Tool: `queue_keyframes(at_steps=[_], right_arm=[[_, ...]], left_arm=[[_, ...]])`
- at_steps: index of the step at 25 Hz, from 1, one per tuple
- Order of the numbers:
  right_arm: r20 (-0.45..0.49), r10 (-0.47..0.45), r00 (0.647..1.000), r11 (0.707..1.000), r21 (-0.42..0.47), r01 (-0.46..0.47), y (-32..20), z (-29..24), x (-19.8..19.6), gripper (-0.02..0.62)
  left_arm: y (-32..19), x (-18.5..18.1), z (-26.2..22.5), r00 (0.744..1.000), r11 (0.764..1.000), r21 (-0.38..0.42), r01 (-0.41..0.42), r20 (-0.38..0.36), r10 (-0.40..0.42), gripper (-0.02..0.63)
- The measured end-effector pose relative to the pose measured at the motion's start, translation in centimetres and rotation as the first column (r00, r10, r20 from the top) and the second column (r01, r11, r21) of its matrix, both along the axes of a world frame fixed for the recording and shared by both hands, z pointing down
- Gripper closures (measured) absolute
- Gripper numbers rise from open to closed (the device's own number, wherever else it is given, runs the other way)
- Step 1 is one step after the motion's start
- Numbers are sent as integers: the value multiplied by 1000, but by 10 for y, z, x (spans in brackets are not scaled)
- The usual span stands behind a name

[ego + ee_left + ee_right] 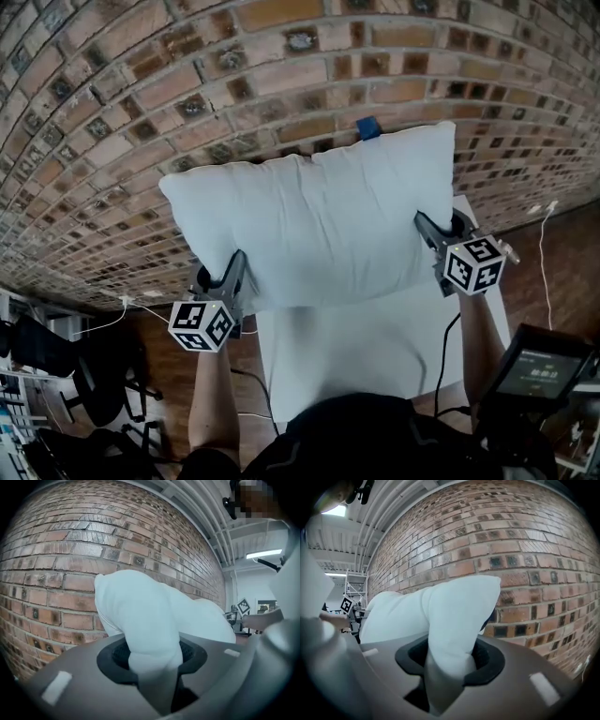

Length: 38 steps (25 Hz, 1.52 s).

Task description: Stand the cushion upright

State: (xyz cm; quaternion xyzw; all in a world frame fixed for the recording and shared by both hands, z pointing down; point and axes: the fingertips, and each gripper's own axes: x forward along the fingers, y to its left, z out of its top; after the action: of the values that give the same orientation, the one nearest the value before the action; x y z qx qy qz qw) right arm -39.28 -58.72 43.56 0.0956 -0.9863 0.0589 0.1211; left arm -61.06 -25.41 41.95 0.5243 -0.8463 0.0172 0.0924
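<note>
A white cushion (319, 220) hangs lifted above the white table (375, 347), close in front of the brick wall (141, 112). My left gripper (228, 281) is shut on its lower left corner, and my right gripper (439, 234) is shut on its right edge. In the left gripper view the cushion (150, 620) bulges out from between the jaws toward the wall. The right gripper view shows the cushion (450, 620) pinched the same way, its far corner up against the bricks.
A blue object (367, 127) peeks over the cushion's top edge at the wall. White cables (122, 305) run along the wall's foot at left and at right (547, 253). A dark device with a screen (539, 366) sits at lower right, black chairs (84, 375) at lower left.
</note>
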Motion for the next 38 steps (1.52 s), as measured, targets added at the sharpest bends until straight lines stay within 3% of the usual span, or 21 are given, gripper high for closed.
queue_keyframes(at_steps=[4,12,25,33,38], right_arm=[[21,0,1000,1000,-24,0,-15,27,-11,406],[-42,-30,999,996,-83,27,-24,79,-21,391],[-107,-48,993,992,-117,35,-27,116,-26,382],[-152,-41,988,993,-113,24,-26,125,-19,370],[-189,-22,982,995,-103,3,-27,133,-20,339]], left_arm=[[-9,-10,23,999,999,-5,36,0,-36,417],[-18,-24,77,998,993,-110,47,-44,-52,394],[-15,-29,129,983,974,-196,115,-116,-140,360],[-11,-32,151,973,965,-247,94,-181,-141,350],[-7,-37,172,962,942,-327,73,-224,-153,314]])
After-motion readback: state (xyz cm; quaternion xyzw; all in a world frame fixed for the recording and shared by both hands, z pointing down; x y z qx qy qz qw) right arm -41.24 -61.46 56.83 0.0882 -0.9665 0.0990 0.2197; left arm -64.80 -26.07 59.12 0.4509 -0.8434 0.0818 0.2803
